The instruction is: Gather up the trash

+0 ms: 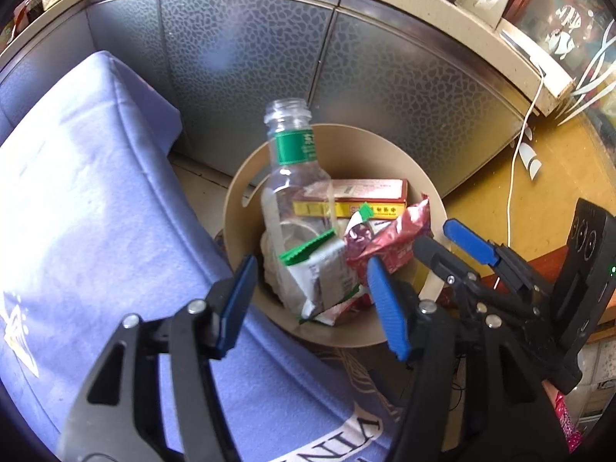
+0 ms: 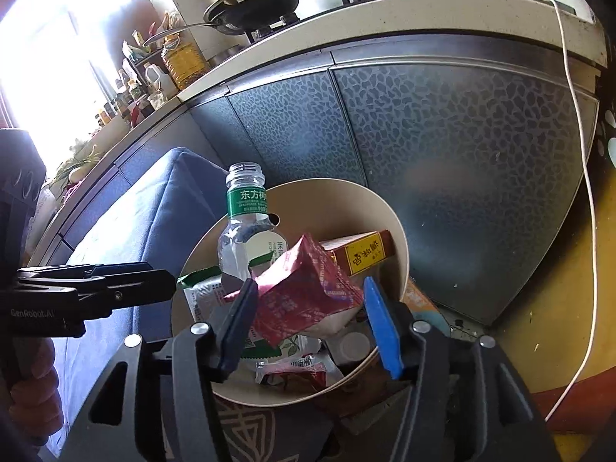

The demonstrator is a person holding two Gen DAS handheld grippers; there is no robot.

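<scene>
A beige round bin [image 1: 238,188] [image 2: 400,246] stands on the floor, full of trash. In it are an uncapped clear bottle with a green label [image 1: 290,154] [image 2: 246,211], a red and yellow box [image 1: 358,198] [image 2: 364,254], a red foil wrapper [image 1: 389,238] [image 2: 304,292] and a green and white wrapper [image 1: 323,273] [image 2: 200,288]. My left gripper [image 1: 312,300] is open and empty over the bin's near rim. My right gripper [image 2: 308,319] is open just above the red wrapper; it also shows in the left wrist view [image 1: 446,242].
A blue cloth-covered seat [image 1: 96,211] [image 2: 146,215] lies left of the bin. Grey patterned cabinet doors [image 1: 269,57] [image 2: 442,154] stand behind it. A white cable [image 1: 516,161] [image 2: 585,177] hangs at the right over yellow floor [image 1: 558,161].
</scene>
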